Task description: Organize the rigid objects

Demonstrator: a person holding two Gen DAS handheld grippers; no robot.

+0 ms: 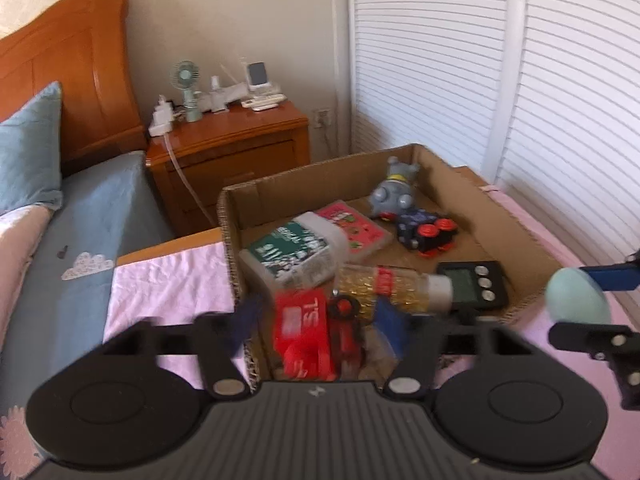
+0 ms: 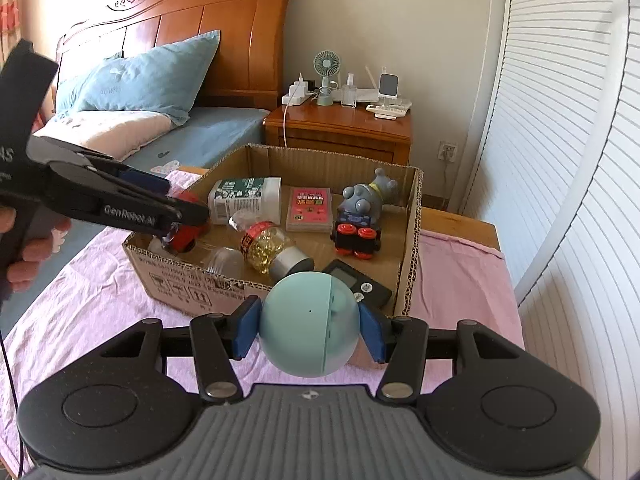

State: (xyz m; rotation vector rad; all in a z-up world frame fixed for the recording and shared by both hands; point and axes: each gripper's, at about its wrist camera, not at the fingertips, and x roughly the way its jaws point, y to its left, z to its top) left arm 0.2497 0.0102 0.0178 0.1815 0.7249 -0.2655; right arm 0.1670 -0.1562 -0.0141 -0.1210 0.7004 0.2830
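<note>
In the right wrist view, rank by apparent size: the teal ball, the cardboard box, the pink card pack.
1. cardboard box
2. teal ball, though it is nearest the camera, so its size is exaggerated
3. pink card pack

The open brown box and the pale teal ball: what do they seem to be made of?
The open brown box looks like corrugated cardboard: matt brown, with fluting showing along its cut edges. The pale teal ball, clamped in the right tongs, looks like hard moulded plastic: smooth, satin, with a straight seam and a small hole; probably hollow, though I cannot tell.
</note>
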